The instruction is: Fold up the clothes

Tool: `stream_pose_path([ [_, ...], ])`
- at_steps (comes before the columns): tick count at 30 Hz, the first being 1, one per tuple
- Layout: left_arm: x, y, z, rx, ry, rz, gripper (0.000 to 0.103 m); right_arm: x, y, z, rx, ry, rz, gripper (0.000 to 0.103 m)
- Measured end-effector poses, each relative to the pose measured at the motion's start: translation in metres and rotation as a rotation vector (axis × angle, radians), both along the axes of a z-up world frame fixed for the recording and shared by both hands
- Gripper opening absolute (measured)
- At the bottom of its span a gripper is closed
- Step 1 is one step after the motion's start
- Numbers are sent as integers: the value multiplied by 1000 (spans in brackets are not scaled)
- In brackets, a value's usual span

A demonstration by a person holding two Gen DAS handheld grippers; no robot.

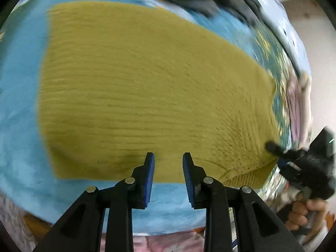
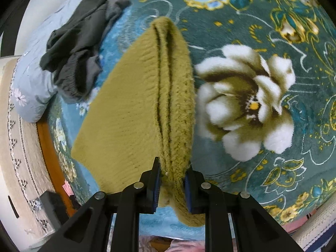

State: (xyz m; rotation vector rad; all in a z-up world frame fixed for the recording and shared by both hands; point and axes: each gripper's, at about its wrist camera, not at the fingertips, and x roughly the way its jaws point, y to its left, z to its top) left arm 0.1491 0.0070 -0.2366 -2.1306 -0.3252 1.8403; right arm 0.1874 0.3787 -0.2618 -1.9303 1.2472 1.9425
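your right gripper (image 2: 172, 173) pointed steeply down, jaws pinched on bunched edge of mustard sweater (image 2: 134, 109). your left gripper (image 1: 168, 159) tilted down over sweater, jaws part open, empty. sweater lay on floral blanket (image 2: 262, 157); dark clothes (image 2: 84, 42) beyond.

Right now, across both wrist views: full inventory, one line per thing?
Mustard-yellow ribbed knit sweater: one, folded, flat on the blanket, its right edge pinched up.
Teal floral plush blanket: one, teal and light blue with white and gold flowers, covering the bed.
Dark grey crumpled garment: one, heaped beyond the sweater, at the pillow.
Pale blue flower-print pillow: one, at the bed's edge.
Orange wooden bed frame: one, along the blanket's edge.
Left gripper: black with blue pads, open, nothing between them, over the sweater's near edge.
Right gripper: shut on the sweater's edge.
Hand: one, holding the right gripper.
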Motion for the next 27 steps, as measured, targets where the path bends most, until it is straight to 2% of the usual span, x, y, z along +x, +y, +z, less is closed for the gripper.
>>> stream_pose_path([
  [4,6,24,-29,11,-98,22,28,0,-10,16,3,28,25,21],
  [7,15,33,-45,-22,-144,27,28,-7,-20,26,12,36,53,21],
  [14,21,13,-41,16,-175,103,28,-24,-55,47,53,59,154,21],
  [20,19,-64,-8,52,-92,258,34,-50,-104,59,97,89,288,21],
  [27,29,-156,13,58,-49,490,35,-83,-196,64,113,132,496,21],
])
